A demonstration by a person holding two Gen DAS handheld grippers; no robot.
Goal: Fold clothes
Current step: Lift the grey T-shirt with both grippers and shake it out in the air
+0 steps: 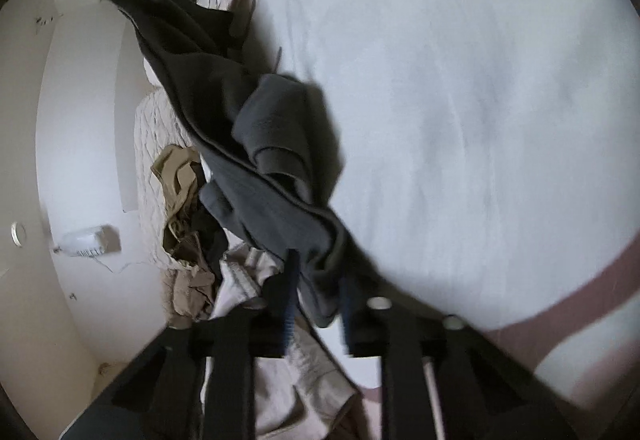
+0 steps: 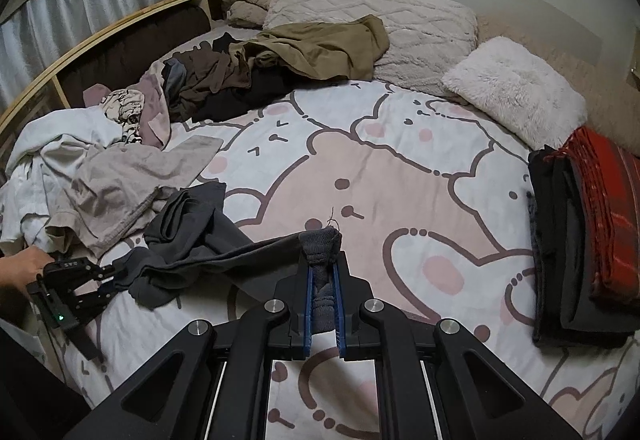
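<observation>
A: Bed [image 2: 420,175] under a cartoon-animal sheet, filling most of the right wrist view. Pillows along its far edge, a loose heap of unfolded clothes [image 2: 120,143] at its left side, a folded stack [image 2: 580,240] with a red piece on top at its right edge.

B: And the dark grey garment [image 2: 208,252]?

A: Stretched across the near part of the bed, between the two grippers, bunched toward the left and just beside the heap.

B: Right gripper [image 2: 323,304]?

A: Jaws narrow, clamped on one bunched end of the garment, cloth sticking out past the blue pads [image 2: 309,304].

B: Left gripper [image 2: 108,282]?

A: At the garment's other end, near the bed's left edge, held by a hand [image 2: 24,268]. Pinched on the cloth; in the left wrist view [image 1: 316,304] grey fabric [image 1: 272,179] squeezed between its fingers, running away in a twisted band over the white sheet [image 1: 460,99]. Blurred there.
</observation>
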